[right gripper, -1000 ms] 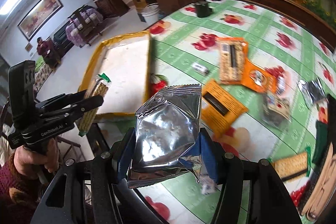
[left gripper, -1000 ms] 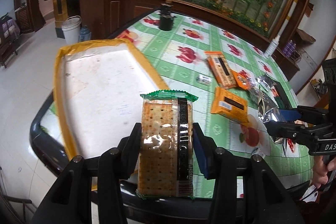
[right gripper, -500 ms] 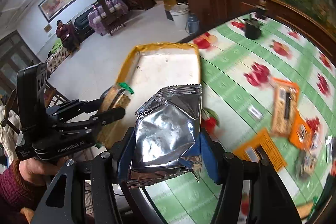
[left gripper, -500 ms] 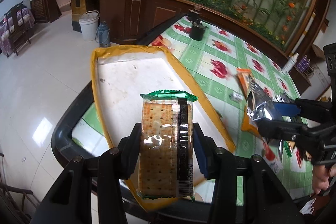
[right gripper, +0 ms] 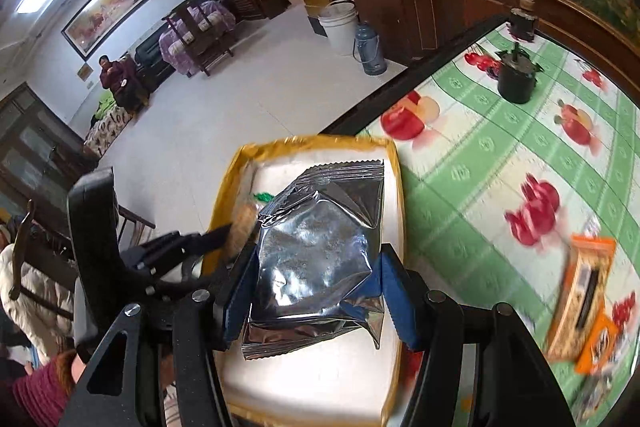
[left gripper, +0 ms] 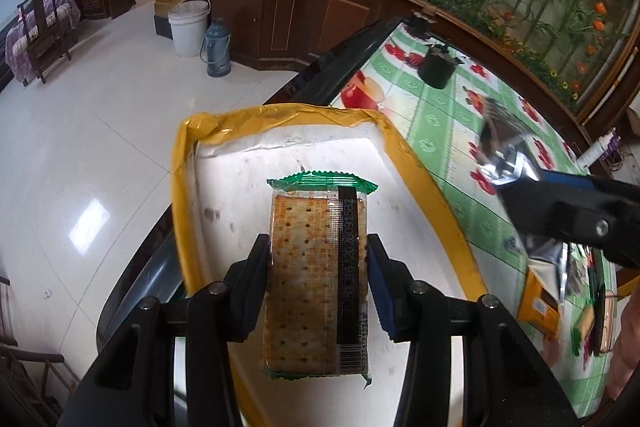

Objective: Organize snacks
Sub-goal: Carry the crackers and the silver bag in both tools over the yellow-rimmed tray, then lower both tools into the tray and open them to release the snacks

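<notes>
My left gripper [left gripper: 318,259] is shut on a cracker pack [left gripper: 316,275] with green ends and holds it over the white tray with a yellow taped rim [left gripper: 224,195]. My right gripper [right gripper: 314,279] is shut on a crumpled silver foil bag [right gripper: 320,251], also above that tray [right gripper: 396,195]. In the left wrist view the right gripper [left gripper: 516,179] and its foil bag [left gripper: 500,143] come in from the right, past the tray's right rim. The right wrist view shows the left gripper [right gripper: 236,227] at the left over the tray, with the cracker pack [right gripper: 244,223] in it.
The tray lies at the corner of a table with a green fruit-print cloth [right gripper: 500,163]. Orange snack packs [right gripper: 584,295] lie on the cloth to the right. A black cup [left gripper: 438,67] stands farther back. Beyond the table edge are tiled floor, a white bucket [left gripper: 188,27] and wooden cabinets.
Both grippers have swept left across the table with their packs still held, and both now hang over the tray. The loose snacks have slid away to the right of both views.
</notes>
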The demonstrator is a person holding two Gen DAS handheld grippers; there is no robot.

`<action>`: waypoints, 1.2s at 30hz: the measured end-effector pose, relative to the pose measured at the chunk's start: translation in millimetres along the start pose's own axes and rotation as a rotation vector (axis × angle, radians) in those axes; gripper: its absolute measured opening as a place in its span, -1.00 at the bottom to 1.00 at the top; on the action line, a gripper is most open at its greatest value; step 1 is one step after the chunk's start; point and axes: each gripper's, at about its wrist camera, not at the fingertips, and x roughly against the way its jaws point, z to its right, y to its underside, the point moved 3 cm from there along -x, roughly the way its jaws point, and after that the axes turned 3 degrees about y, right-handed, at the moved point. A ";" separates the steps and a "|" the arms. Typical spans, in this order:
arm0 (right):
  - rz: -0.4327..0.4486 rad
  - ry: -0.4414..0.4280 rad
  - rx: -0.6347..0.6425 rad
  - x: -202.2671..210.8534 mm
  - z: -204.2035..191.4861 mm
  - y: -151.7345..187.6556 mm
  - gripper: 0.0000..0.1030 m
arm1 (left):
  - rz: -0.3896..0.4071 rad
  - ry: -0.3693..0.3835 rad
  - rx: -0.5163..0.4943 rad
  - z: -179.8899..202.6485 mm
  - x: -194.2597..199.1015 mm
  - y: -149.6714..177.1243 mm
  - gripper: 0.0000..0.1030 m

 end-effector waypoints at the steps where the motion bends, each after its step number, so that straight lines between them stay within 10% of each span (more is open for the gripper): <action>1: -0.008 0.002 -0.003 -9.7 0.0 -7.9 0.24 | -0.001 -0.005 0.000 -1.1 -3.9 -2.5 -0.11; 18: -0.127 0.017 -0.028 -119.1 4.8 -46.3 0.24 | -0.061 -0.100 -0.009 -3.2 -32.5 -15.0 -0.11; 36: -0.136 0.034 -0.104 -126.0 19.8 -48.1 0.28 | -0.037 -0.088 0.008 -4.9 -28.1 -19.8 0.27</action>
